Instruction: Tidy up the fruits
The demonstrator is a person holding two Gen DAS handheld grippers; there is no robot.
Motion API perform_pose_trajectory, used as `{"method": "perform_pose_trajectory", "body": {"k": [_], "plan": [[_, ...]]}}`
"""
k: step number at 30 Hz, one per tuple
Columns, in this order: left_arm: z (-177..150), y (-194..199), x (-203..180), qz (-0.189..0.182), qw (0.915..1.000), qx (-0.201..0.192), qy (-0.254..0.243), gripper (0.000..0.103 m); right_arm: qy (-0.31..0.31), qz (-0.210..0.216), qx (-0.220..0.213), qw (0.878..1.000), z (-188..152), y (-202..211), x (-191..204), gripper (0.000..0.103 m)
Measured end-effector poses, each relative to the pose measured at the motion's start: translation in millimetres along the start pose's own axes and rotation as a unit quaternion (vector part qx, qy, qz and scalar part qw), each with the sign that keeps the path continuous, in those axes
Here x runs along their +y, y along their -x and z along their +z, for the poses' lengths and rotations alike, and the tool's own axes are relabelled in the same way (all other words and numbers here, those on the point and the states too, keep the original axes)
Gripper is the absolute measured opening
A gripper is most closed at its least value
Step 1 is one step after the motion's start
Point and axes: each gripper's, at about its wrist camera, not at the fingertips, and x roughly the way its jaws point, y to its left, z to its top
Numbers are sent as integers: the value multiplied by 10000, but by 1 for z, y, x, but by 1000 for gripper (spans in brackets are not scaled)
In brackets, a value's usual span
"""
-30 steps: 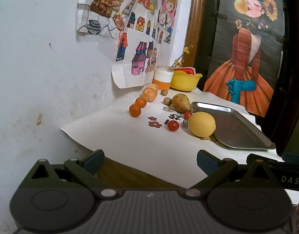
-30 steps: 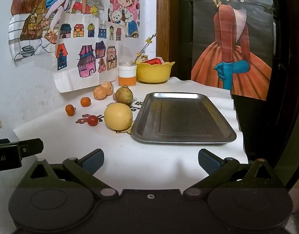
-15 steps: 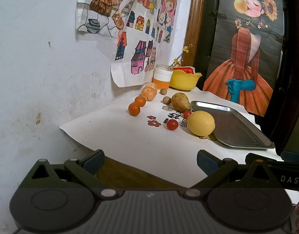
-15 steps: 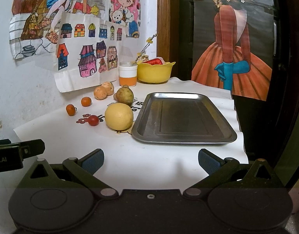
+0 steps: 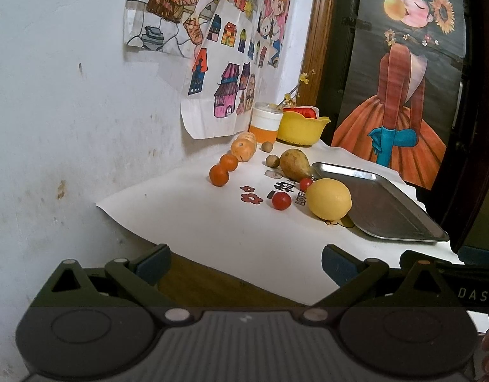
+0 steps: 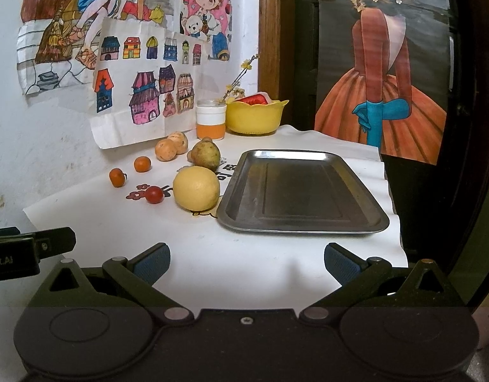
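Observation:
Fruits lie on a white paper-covered table: a big yellow lemon (image 6: 196, 187) (image 5: 328, 199) touching the left edge of a steel tray (image 6: 301, 191) (image 5: 381, 203), a brownish pear (image 6: 206, 155) (image 5: 294, 163) behind it, red cherry tomatoes (image 6: 154, 194) (image 5: 281, 200), two small oranges (image 6: 142, 164) (image 5: 219, 175) and two pale orange fruits (image 6: 165, 150) (image 5: 242, 150). My left gripper (image 5: 246, 262) hangs open off the table's front left corner. Open too, my right gripper (image 6: 247, 262) hovers over the front edge, well short of the tray.
A yellow bowl (image 6: 255, 116) with something red in it and a white-and-orange jar (image 6: 211, 124) stand at the back by the wall. Drawings hang on the wall at left. A dark door with a poster borders the table's right side.
Both views have barely shifted: the fruits and tray sit a touch closer in the right wrist view. Nothing on the table has moved and both grippers stay open.

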Motion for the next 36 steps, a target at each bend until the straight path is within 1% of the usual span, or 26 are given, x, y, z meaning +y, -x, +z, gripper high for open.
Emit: {"method": "perform_pose_trajectory", "body": {"k": [5, 9, 17, 22, 24, 27, 29, 32, 33, 36], "plan": [[2, -3, 4, -11, 10000, 35, 31, 102, 11, 1, 10, 10000, -1, 0, 1, 102], [5, -4, 9, -61, 9998, -27, 178, 102, -4, 13, 44, 10000, -2, -4, 1, 102], [11, -13, 13, -73, 9997, 6, 234, 102, -57, 52, 119, 9999, -2, -14, -2, 102], [22, -20, 13, -149, 9997, -72, 165, 102, -173, 37, -152, 9997, 1, -18, -5, 102], [29, -26, 13, -178, 9997, -69, 124, 102, -227, 93, -279, 9993, 4, -20, -8, 102], [39, -37, 14, -206, 9998, -45, 59, 102, -328, 442, -412, 9976, 11, -25, -12, 102], [48, -47, 15, -236, 9997, -3, 64, 102, -434, 765, -387, 9954, 17, -32, -14, 103], [61, -64, 19, -309, 9995, 72, 65, 102, -538, 1403, -354, 9880, 23, -41, -16, 103], [65, -69, 19, -315, 9994, 93, 45, 102, -488, 1538, -304, 9864, 27, -44, -16, 103], [74, -85, 21, -292, 9995, 120, -71, 102, -124, 1714, -232, 9849, 37, -50, -10, 103]]}}
